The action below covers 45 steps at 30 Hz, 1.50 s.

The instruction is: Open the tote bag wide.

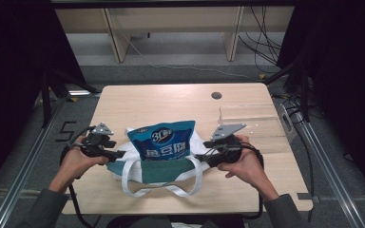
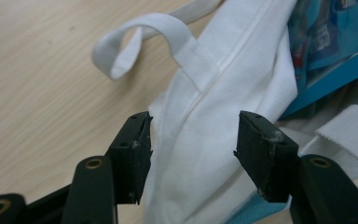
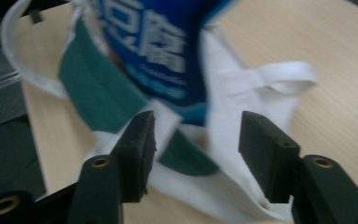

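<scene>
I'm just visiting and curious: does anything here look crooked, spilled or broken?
Nothing is spilled or broken. The blue snack packet sticks halfway out of the white tote bag, whose mouth sags open on the table. Both the left gripper and right gripper are open.

My grey sleeves (image 1: 45, 202), black grippers with brass-ringed screw holes, grey three-cornered top plates (image 1: 228, 130), trailing black cables (image 1: 74, 205).
</scene>
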{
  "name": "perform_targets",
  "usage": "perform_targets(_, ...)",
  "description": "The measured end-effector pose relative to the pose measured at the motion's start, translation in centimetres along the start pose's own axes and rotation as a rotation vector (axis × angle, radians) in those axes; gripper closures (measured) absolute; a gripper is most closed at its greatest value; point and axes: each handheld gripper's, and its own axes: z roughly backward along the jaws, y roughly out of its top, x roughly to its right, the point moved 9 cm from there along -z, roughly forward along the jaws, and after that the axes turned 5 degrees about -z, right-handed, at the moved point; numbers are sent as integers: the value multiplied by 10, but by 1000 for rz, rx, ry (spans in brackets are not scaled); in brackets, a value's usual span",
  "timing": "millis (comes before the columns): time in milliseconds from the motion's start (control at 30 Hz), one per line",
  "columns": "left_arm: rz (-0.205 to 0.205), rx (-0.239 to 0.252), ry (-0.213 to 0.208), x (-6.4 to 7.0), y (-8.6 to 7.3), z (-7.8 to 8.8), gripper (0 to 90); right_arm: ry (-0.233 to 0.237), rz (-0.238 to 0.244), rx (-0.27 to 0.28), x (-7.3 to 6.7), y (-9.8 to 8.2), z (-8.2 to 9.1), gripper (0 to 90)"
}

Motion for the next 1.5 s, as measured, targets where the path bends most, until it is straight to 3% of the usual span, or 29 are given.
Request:
perform_targets(100, 4, 16, -42, 7, 2, -7, 412, 34, 44, -34, -15, 3, -18, 390)
perform_targets(133, -12, 5, -46, 6, 1, -9, 415, 42, 58, -51, -17, 2, -24, 379)
perform_targets(167, -6, 2, -49, 6, 0, -12, 411, 42, 51, -74, -19, 1, -30, 381)
perform_targets(200, -1, -5, -52, 6, -1, -15, 404, 46, 52, -87, -21, -1, -36, 402)
perform_targets(233, -8, -14, -76, 9, -2, -18, 407, 60, 72, -137, -25, -9, -44, 451)
perform_targets(267, -29, -10, -92, 10, -3, -21, 407, 60, 72, -137, -25, -9, -44, 451)
perform_targets(333, -34, -31, -112, 15, -6, -27, 401, 67, 147, -181, -28, -17, -49, 548)
perform_targets(400, -39, -37, -98, 16, -7, -33, 415, 74, 173, -234, -35, -28, -50, 648)
perform_targets(433, -90, -37, -111, 18, -7, -34, 501, 70, 212, -252, -35, -32, -50, 716)
perform_targets(467, -101, -31, -106, 20, -5, -36, 584, 74, 236, -259, -34, -35, -51, 746)
perform_targets(500, -115, -31, -104, 21, -4, -37, 742, 59, 214, -258, -34, -38, -51, 777)
perform_targets(533, -143, -41, -103, 21, -3, -36, 742, 59, 214, -258, -34, -38, -51, 777)
perform_targets(600, -128, -17, -84, 15, 3, -34, 846, 77, 238, -267, -35, -37, -50, 797)
perform_targets(700, -23, 19, -89, 2, 8, -37, 876, 106, 269, -279, -39, -42, -50, 814)
perform_targets(767, 17, -9, -76, -7, 6, -46, 879, 125, 251, -308, -44, -51, -53, 818)
perform_targets(833, 66, -19, -93, -12, 5, -58, 881, 131, 255, -357, -47, -64, -62, 822)
perform_targets(867, 87, -20, -99, -13, 5, -63, 881, 124, 267, -417, -47, -79, -74, 826)
perform_targets(967, 79, -63, -97, -17, 0, -76, 881, 119, 243, -437, -45, -85, -81, 829)
perform_targets(1000, 85, -72, -95, -16, -2, -80, 880, 134, 241, -437, -45, -84, -81, 829)
perform_targets(1033, 88, -74, -89, -14, -3, -84, 879, 114, 244, -434, -43, -84, -82, 829)
perform_targets(1067, 81, -73, -80, -13, -3, -85, 876, 110, 283, -434, -39, -84, -82, 828)
perform_targets(1100, 73, -73, -70, -12, -2, -82, 870, 120, 237, -427, -44, -84, -81, 827)
perform_targets(1200, 62, -42, -63, -8, 4, -69, 774, 130, 201, -418, -45, -81, -78, 771)
perform_targets(1300, 47, 1, -43, -5, 10, -46, 585, 136, 160, -327, -47, -63, -65, 588)
perform_targets(1333, 69, 33, -43, -5, 13, -38, 541, 151, 152, -290, -47, -55, -58, 558)
perform_targets(1367, 89, 61, -53, -4, 16, -28, 513, 169, 154, -252, -47, -46, -51, 533)
perform_targets(1400, 119, 111, -50, -2, 20, -19, 483, 154, 129, -215, -46, -39, -43, 518)
perform_targets(1500, 122, 179, -90, 9, 23, 7, 484, 169, 113, -105, -38, -18, -21, 496)
